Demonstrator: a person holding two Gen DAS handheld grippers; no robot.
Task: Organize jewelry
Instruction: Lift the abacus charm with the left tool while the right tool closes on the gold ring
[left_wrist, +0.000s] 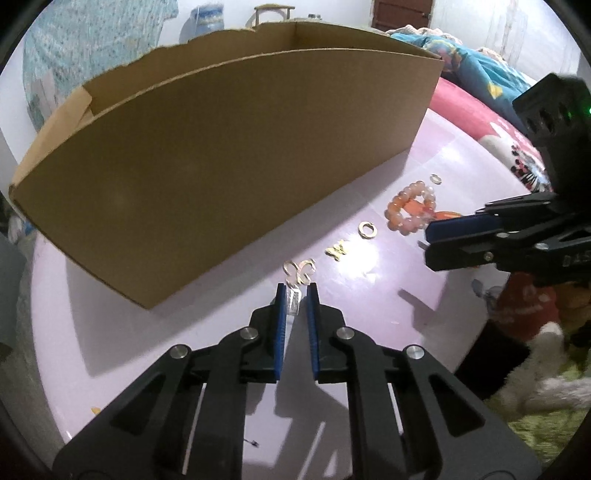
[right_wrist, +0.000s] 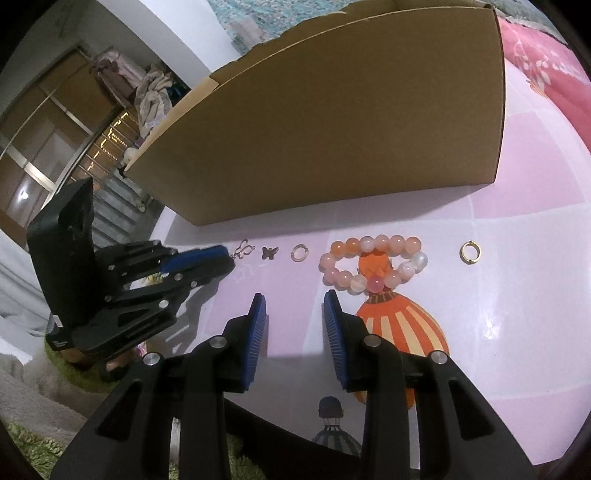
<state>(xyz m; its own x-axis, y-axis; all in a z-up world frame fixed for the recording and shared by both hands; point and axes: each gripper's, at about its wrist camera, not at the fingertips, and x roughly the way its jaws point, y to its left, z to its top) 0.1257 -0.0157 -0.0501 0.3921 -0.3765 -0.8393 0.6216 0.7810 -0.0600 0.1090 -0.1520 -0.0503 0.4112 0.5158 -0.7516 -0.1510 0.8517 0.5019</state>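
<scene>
- Left wrist view: a cardboard box (left_wrist: 221, 166) stands on the pink worktop (left_wrist: 110, 332), ahead and to the left of the left claw (left_wrist: 297, 291). Its top is open. Only the upper inside walls show; its floor, and whatever may lie on it, is hidden behind the near wall.
- The left claw is nearly closed, its blue pads pinching the silvery tail of an outline butterfly pendant (left_wrist: 300, 271). The pendant's wings lie on the worktop just past the fingertips.
- Ahead and to the right run a small butterfly charm (left_wrist: 338, 252), a pale ring (left_wrist: 366, 229), a peach bead bracelet (left_wrist: 410, 210) and a gold ring (left_wrist: 436, 180), all outside the box.
- The right claw (left_wrist: 428, 240) enters from the right, its tips just beside the bracelet. Its body is cut off by the picture's edge, and its gap is hard to read here.
- Right wrist view: the box (right_wrist: 332, 129) fills the space ahead of the right claw (right_wrist: 295, 299); its inside is out of sight.
- The right claw stands open, with bare worktop between the pads. The bracelet (right_wrist: 373, 242) lies just ahead and to the right of it, untouched.
- To the left, the left claw (right_wrist: 229, 258) meets the pendant (right_wrist: 244, 251); the contact itself is too small to make out. The charm (right_wrist: 269, 253) and pale ring (right_wrist: 300, 253) lie ahead, the gold ring (right_wrist: 470, 252) far to the right.
</scene>
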